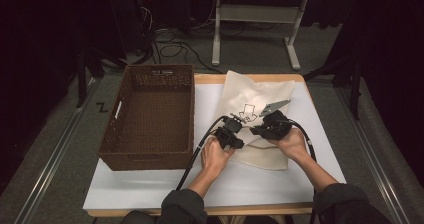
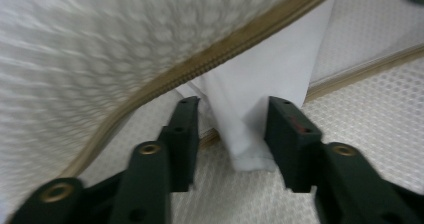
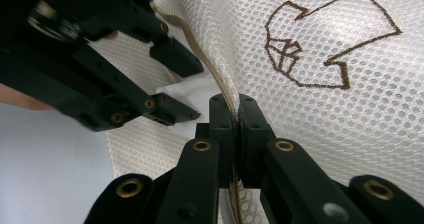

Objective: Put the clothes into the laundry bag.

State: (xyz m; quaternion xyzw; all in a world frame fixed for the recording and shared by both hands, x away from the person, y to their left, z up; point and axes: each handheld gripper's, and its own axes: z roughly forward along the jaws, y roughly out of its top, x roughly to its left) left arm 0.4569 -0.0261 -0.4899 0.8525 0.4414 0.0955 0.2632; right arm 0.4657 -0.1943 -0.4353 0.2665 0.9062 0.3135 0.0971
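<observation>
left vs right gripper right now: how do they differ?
Jaws: the left gripper is open, with a white cloth between its jaws but not pinched; the right gripper is shut on the mesh bag, at its zipper edge. Only the right carries a grey plate in the high view. Both are black and work at the bag's opening.

Cream mesh zip bag (image 1: 260,101), open-mouthed

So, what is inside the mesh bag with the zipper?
Through the opening of the mesh bag, lifted by the right gripper, a white cloth shows between the left gripper's open jaws. How far it extends inside is hidden by the mesh.
</observation>
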